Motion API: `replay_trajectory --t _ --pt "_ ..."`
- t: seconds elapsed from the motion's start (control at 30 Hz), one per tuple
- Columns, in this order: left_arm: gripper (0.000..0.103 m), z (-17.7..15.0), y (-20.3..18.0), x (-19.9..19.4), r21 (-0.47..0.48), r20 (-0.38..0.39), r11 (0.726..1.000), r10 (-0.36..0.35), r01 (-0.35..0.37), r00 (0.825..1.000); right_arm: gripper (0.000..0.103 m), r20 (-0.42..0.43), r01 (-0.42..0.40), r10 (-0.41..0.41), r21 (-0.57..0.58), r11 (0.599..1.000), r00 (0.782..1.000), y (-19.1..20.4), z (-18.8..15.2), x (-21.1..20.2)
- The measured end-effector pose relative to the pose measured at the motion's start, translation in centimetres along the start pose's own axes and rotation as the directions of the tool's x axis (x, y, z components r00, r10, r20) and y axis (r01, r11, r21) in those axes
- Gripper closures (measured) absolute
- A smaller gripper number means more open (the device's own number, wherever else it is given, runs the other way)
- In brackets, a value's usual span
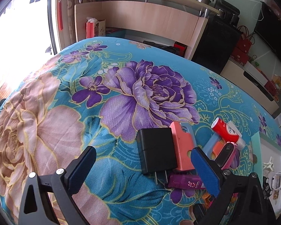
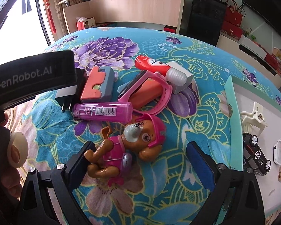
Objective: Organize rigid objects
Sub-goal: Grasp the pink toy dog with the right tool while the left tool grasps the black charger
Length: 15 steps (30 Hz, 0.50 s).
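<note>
Two tools point(image 1: 146, 170) point(image 2: 140, 166) gape — one charger point(image 1: 155, 150), one lighter point(image 2: 103, 111)

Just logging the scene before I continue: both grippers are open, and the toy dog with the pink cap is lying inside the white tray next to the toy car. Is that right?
Not quite. In the right wrist view the toy dog lies on the floral blanket, between the open right gripper's fingers, outside the white tray. The toy car is in the tray, and the left gripper is open.

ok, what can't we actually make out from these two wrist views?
- Black charger: right wrist view, body mostly hidden by the left tool's housing; only the prongs show.
- Purple lighter: left wrist view, right end hidden behind the left tool's finger.
- Tray contents: both views, cut off at the right edge.
- Toy dog: left wrist view, hidden apart from slivers.
</note>
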State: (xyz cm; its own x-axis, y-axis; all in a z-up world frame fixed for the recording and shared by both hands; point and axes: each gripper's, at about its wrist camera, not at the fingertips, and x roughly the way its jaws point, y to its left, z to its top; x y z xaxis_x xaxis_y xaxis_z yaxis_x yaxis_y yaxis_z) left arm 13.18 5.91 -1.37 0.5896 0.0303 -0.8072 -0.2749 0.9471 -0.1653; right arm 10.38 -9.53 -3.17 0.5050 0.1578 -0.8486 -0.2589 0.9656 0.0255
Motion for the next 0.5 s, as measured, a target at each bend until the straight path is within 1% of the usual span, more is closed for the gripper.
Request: replay_trajectory --t 0.03,0.07,0.1,0.17,0.27,0.37,0.5 --pt "0.006 0.0 0.0 0.2 0.001 -0.001 1.000 0.002 -0.002 1.000 0.009 -0.001 0.008 -0.008 0.005 1.000 1.000 -0.2 0.0 0.0" --pt "0.010 0.1 0.0 0.4 0.002 -0.004 1.000 0.002 -0.002 1.000 0.012 -0.003 0.011 -0.011 0.013 1.000 1.000 -0.5 0.1 0.0" --pt "0.012 0.0 0.0 0.6 0.001 -0.009 1.000 0.002 -0.002 1.000 0.013 -0.006 0.010 -0.010 0.025 1.000 1.000 -0.8 0.1 0.1" --pt "0.012 0.0 0.0 1.0 0.002 -0.018 1.000 0.006 -0.006 1.000 0.015 -0.011 0.009 -0.008 0.049 0.999 1.000 -1.5 0.1 0.1" --pt "0.020 0.0 0.1 1.3 0.000 -0.021 1.000 -0.007 0.007 1.000 0.016 -0.014 0.020 -0.019 0.070 0.997 1.000 -2.2 0.1 0.0" --pt "0.022 0.0 0.1 1.3 -0.005 -0.017 1.000 -0.004 0.004 1.000 0.026 -0.016 0.024 -0.022 0.086 0.996 1.000 -2.8 0.0 0.0" --pt "0.024 0.1 0.2 1.5 -0.010 -0.020 1.000 -0.002 0.002 1.000 0.031 -0.016 0.021 -0.019 0.096 0.995 1.000 -3.3 0.1 -0.1"
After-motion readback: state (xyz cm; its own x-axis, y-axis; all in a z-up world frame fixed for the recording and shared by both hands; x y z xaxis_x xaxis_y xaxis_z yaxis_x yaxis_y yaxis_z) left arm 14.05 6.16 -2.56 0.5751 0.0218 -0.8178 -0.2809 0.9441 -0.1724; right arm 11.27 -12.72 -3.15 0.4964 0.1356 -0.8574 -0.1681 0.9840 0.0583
